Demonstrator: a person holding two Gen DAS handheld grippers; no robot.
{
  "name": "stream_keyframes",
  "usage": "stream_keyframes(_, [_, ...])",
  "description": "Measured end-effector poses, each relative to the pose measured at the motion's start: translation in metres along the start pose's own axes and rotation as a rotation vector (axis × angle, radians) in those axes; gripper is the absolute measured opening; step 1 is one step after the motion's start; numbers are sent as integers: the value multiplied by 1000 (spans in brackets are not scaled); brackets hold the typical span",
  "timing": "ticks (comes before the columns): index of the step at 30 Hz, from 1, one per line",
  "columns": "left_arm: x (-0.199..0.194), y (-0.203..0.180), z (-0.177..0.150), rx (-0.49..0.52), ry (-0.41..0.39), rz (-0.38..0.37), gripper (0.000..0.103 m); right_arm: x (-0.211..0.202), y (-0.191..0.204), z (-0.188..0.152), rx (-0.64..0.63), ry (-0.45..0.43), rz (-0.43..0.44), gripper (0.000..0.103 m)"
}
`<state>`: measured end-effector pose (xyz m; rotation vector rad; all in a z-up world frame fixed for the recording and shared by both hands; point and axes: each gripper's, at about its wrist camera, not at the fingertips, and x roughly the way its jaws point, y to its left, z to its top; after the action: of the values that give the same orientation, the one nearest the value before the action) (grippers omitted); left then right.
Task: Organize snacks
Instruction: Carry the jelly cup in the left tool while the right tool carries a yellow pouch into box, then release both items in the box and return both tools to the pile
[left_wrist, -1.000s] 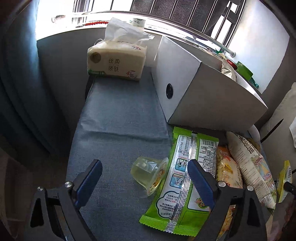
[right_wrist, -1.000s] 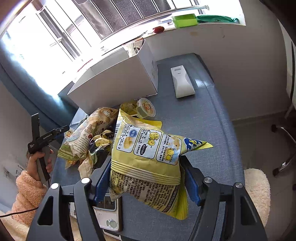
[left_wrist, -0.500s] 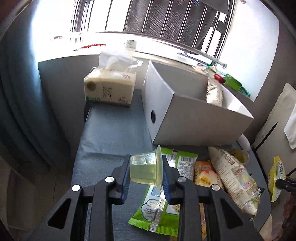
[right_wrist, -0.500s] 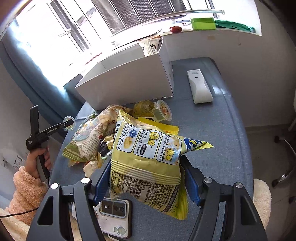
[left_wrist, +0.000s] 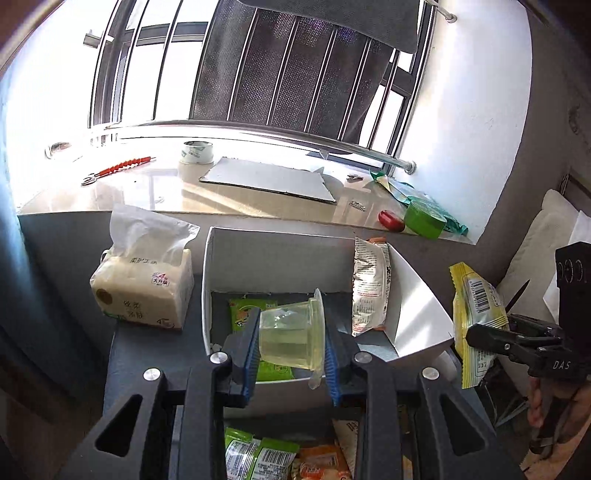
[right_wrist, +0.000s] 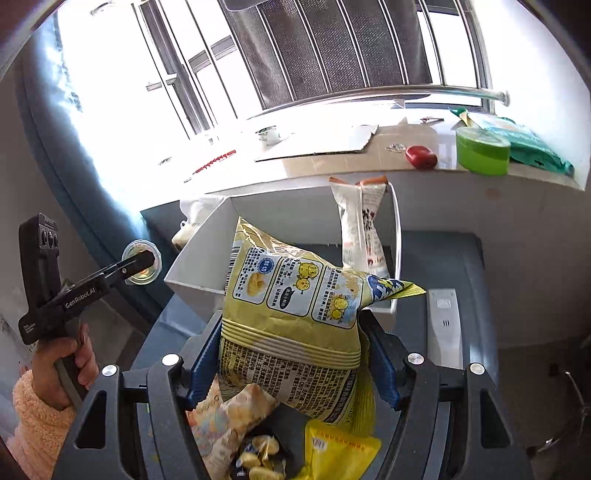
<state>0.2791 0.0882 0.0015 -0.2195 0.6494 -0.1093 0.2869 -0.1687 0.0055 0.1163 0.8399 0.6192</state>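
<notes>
"GenRoboLAI" on left hand-held gripper (right_wrist: 138, 264), "DAS" on right hand-held gripper (left_wrist: 480, 338), "4" on tissue pack (left_wrist: 142, 291)

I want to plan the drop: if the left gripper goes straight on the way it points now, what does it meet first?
Probably the inside of the white box: the left gripper, shut on the jelly cup, points down into it, toward the green snack packet on its floor. Depth is uncertain.

The right gripper (right_wrist: 291, 354) squeezes a puffy yellow chip bag (right_wrist: 295, 314) between its blue pads, up in front of the white box (right_wrist: 207, 254). A white snack bag (right_wrist: 360, 225) stands inside the box by its right wall. On the left, a hand (right_wrist: 62, 369) in a fuzzy pink sleeve (right_wrist: 35, 424) holds the left gripper (right_wrist: 142, 262), which pinches a small clear jelly cup (right_wrist: 142, 264)
</notes>
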Motion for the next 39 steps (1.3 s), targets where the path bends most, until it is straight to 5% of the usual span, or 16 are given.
stream_keyframes(8, [58,-1,19,-35,96,55,39,73,-16,48,41,88,7,75])
stream_keyframes(9, [60,2,20,-49,108,64,63,79,-19,49,48,94,1,76])
stream_keyframes(10, [63,3,21,-55,124,72,103,83,-23,50,58,100,-1,80])
stream_keyframes(14, [58,5,15,-57,124,96,103,85,-29,50,67,85,-24,103])
stream_keyframes(19, [29,3,6,-30,77,112,103,57,-21,45,16,19,-26,103])
stream_keyframes(28, [-53,-12,-28,34,-6,80,103,-23,-8,-12,-8,-80,104,103])
stream_keyframes(39, [-113,-30,-100,18,-43,24,103,-68,-27,-119,76,-60,20,103])
